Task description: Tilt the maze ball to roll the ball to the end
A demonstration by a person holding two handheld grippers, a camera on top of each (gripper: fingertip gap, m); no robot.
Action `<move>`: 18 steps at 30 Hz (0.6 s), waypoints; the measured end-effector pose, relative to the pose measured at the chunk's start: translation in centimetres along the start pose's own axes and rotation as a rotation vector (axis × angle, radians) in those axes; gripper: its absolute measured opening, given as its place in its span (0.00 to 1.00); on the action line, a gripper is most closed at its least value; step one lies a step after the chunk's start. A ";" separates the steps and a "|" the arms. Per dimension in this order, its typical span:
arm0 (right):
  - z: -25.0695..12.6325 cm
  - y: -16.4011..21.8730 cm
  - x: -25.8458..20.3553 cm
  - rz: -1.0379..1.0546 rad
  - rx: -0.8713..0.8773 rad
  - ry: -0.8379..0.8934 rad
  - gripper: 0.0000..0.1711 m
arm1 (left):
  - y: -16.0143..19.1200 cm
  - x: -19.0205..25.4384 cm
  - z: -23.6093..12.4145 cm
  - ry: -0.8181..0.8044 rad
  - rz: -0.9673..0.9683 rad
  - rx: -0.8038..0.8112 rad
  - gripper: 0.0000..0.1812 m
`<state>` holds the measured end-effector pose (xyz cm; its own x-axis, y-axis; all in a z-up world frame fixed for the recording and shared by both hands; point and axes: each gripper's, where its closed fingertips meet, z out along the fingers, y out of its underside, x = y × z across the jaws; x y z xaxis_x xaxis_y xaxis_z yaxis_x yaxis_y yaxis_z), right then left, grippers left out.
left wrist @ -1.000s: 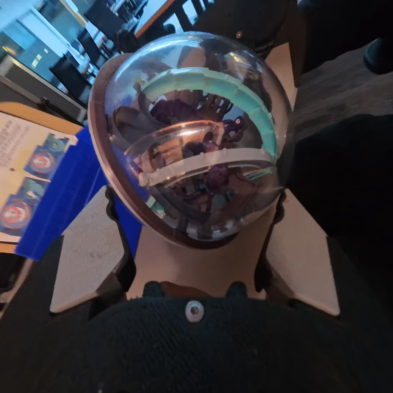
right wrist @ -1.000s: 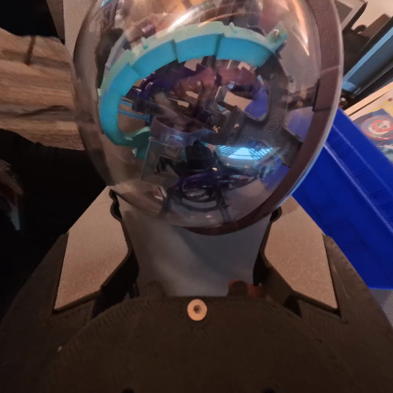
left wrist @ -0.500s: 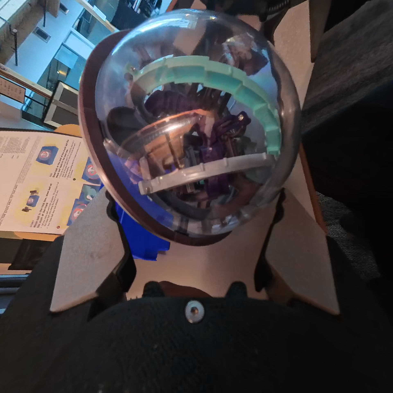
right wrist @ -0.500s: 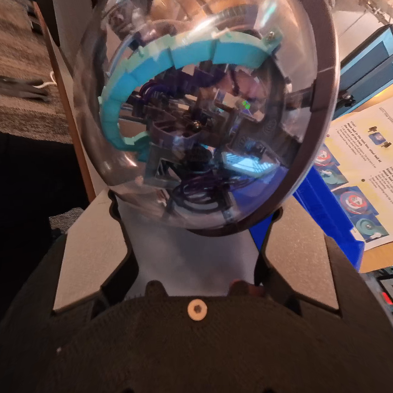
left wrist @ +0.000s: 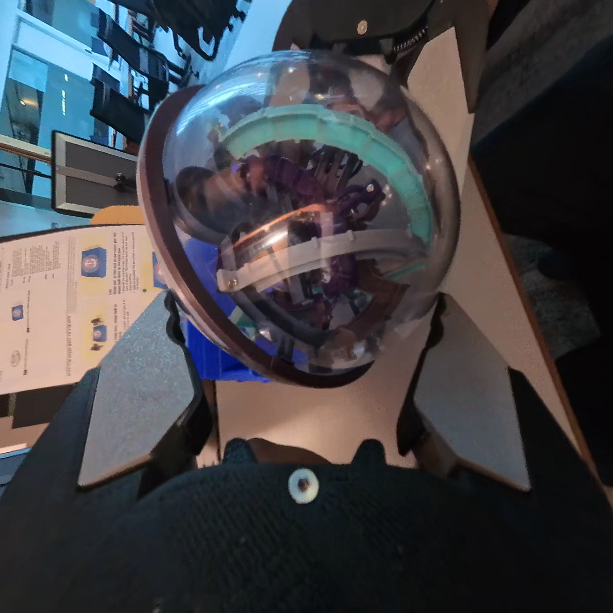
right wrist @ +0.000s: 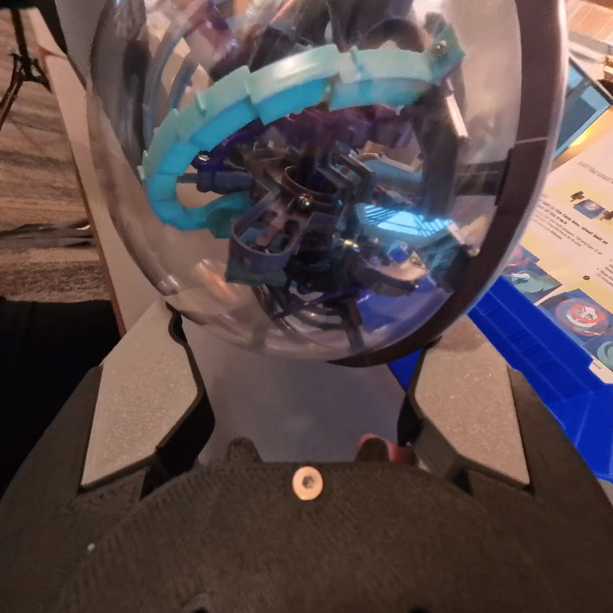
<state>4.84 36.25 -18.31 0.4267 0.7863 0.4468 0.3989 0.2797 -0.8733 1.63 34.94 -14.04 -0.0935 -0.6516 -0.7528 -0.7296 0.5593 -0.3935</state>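
The maze ball [left wrist: 298,215] is a clear sphere with a dark seam ring and teal, grey and purple tracks inside. It is held up off the table between both grippers. My left gripper [left wrist: 305,315] is shut on its lower part, one pale finger on each side. My right gripper [right wrist: 302,335] is shut on it the same way from the opposite side, and also shows beyond the ball in the left wrist view [left wrist: 361,23]. In the right wrist view [right wrist: 298,166], a small shiny metal bead [right wrist: 304,202] sits on a purple track near the centre; it may be the steel ball.
A blue bin [right wrist: 530,381] lies under and beside the ball and also shows in the left wrist view [left wrist: 225,361]. A printed instruction sheet [left wrist: 66,298] lies on the table next to it. The table edge [right wrist: 99,232] and grey carpet [right wrist: 39,215] are near.
Both grippers have swung together with the ball, tilting it. In the left wrist view the blue bin has slid mostly behind the ball and the sheet shows more. Both grips stay the same.
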 end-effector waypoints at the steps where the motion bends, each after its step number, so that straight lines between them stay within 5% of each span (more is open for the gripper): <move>1: 0.2 -0.1 0.2 0.004 0.004 0.015 0.84 | 0.2 -0.3 -0.1 0.003 0.021 -0.028 0.80; 9: 1.3 1.7 -0.7 0.073 -0.076 0.020 0.84 | 3.0 0.7 1.1 0.025 0.074 -0.133 0.80; 18: 0.6 1.3 -0.5 0.095 -0.062 0.026 0.85 | 2.4 0.4 1.3 0.034 0.071 -0.126 0.80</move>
<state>4.67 36.57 -19.75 0.4852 0.7930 0.3684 0.4050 0.1696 -0.8984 0.73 36.70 -15.94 -0.1696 -0.6307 -0.7573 -0.7994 0.5374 -0.2685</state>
